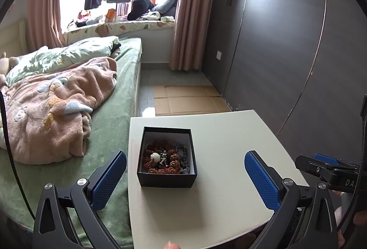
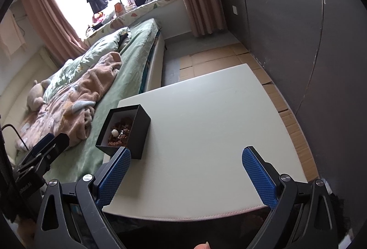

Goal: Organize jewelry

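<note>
A small open black box (image 1: 167, 176) stands on the white table (image 1: 229, 134) near its left edge. Inside it lies a heap of brown beaded jewelry (image 1: 164, 160) with a white bead and some grey beads. My left gripper (image 1: 185, 168) is open and empty, its blue pads either side of the box and nearer the camera. In the right wrist view the box (image 2: 135, 134) sits at the table's (image 2: 206, 122) left edge with the jewelry (image 2: 120, 132) inside. My right gripper (image 2: 186, 165) is open and empty, to the right of the box. The other gripper shows at each view's edge.
A bed (image 1: 110, 116) with a green sheet and a pink blanket (image 1: 55, 106) lies directly left of the table. Flattened cardboard (image 1: 188, 99) covers the floor beyond the table. A dark panelled wall (image 1: 286, 54) runs along the right.
</note>
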### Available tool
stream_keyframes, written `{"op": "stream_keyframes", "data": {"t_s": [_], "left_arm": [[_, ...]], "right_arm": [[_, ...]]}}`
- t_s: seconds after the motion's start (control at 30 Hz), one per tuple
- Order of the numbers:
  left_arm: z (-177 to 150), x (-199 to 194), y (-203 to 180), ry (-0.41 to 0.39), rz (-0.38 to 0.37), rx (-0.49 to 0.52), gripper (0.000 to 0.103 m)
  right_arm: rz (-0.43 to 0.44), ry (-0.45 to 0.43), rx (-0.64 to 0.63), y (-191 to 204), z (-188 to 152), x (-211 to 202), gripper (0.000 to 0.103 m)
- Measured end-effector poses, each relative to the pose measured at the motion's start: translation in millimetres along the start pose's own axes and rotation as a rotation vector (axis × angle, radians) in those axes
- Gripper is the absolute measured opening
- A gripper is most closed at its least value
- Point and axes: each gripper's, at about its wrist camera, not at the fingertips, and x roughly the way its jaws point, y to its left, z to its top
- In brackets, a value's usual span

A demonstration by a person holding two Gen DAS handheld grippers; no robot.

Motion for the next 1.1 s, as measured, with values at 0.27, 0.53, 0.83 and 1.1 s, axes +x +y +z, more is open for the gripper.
{"op": "stream_keyframes", "data": {"t_s": [0.27, 0.53, 0.83, 1.1], "left_arm": [[-1.0, -3.1, 3.8, 0.0, 0.0, -0.014, 0.103], [-1.7, -3.0, 2.5, -0.002, -0.001, -0.009, 0.103], [-1.8, -2.0, 0.3, 0.002, -0.003, 0.0, 0.103], [-1.9, -1.6, 0.5, 0.008, 0.0, 0.0, 0.103]], "right_arm": [[-0.003, -0.006, 0.002, 1.1, -1.9, -6.1, 0.098], [-0.01, -0.007, -0.004, -0.7, -2.5, -9.8, 0.098], [-0.012, -0.007, -0.004, 0.9, -3.0, -9.3, 0.098], [-0.015, -0.005, -0.004, -1.5, -2.9, -9.1, 0.098]]}}
